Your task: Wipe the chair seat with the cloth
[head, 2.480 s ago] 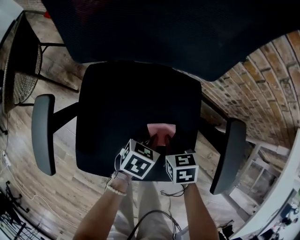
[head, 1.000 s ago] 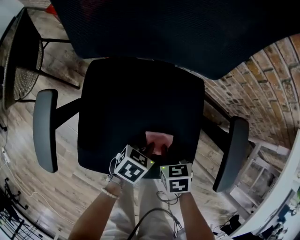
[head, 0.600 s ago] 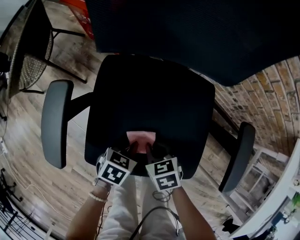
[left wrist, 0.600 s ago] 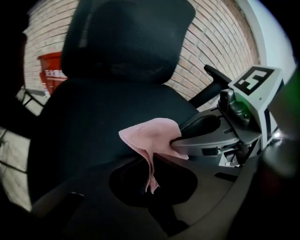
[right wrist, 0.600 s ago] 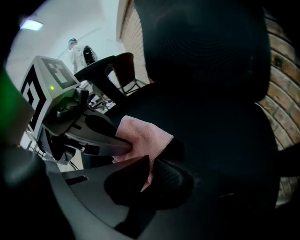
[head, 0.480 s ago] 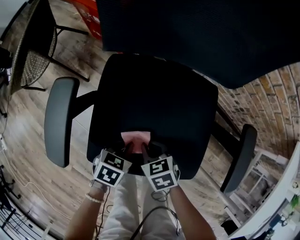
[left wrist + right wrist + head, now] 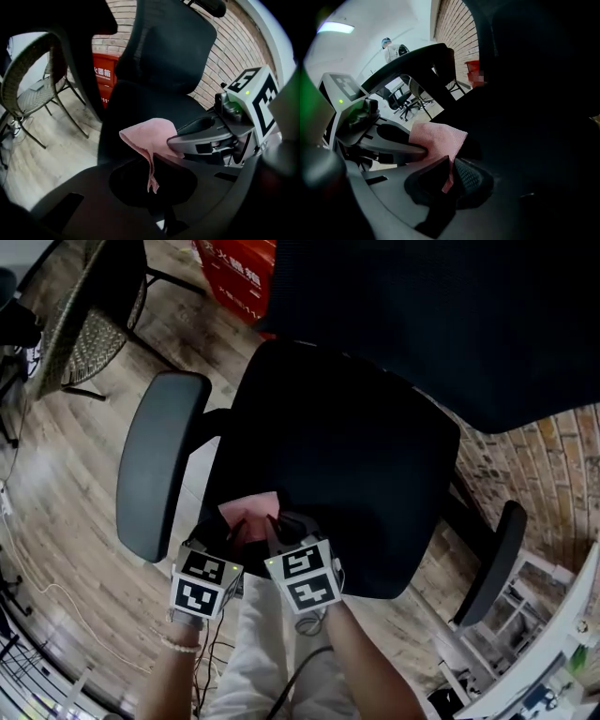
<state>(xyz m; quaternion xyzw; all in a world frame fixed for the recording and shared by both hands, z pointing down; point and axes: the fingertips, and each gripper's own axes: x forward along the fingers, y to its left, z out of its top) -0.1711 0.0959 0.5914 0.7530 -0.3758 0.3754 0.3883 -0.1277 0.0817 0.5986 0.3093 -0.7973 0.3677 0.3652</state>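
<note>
I see the pink cloth (image 7: 248, 512) bunched at the front edge of the black chair seat (image 7: 356, 465), at about 7 o'clock on the seat and near the grey armrest (image 7: 159, 465). The left gripper (image 7: 234, 540) sits just below it, with the cloth at its 12 o'clock. Its jaws look pressed together on a hanging corner. The right gripper (image 7: 279, 529) has the cloth at its 10 o'clock and pinches a fold between its jaws.
</note>
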